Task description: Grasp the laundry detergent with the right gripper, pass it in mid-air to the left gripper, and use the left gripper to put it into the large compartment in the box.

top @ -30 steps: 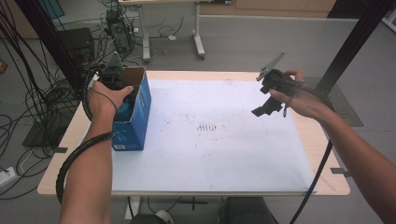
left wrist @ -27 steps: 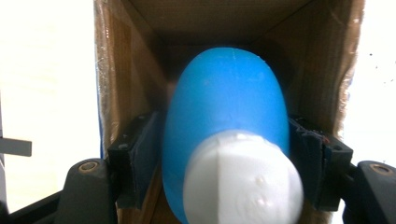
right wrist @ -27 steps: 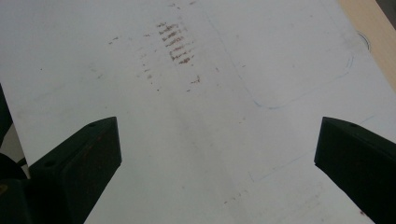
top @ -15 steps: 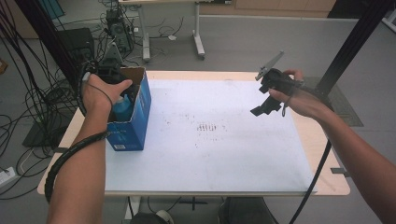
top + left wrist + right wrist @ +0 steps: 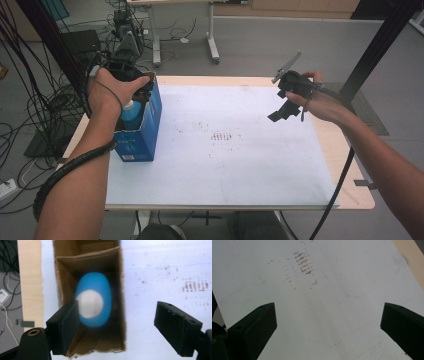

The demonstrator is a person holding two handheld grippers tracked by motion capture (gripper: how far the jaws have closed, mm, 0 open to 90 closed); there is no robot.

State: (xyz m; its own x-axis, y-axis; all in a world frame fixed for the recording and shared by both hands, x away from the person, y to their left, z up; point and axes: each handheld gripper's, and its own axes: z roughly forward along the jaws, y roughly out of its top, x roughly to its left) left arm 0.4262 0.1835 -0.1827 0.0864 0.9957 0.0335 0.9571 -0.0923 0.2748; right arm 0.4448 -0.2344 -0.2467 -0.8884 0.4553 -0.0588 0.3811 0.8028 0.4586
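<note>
My left tool (image 5: 130,332) hangs above the open blue box (image 5: 142,132), its jaws having just been spreading, with nothing pinched; the blue bottle (image 5: 93,302) with its white cap stands upright below them in the box's middle compartment, so I judge it freshly set down and released. My right tool (image 5: 295,97) waits over the white sheet (image 5: 235,165), jaws spread and empty, well apart from the box. The sheet, marked with brown smudges (image 5: 304,262), covers the wooden desk (image 5: 357,180). Beyond lie grey floor, cables (image 5: 35,107) and another desk's legs (image 5: 212,40).
</note>
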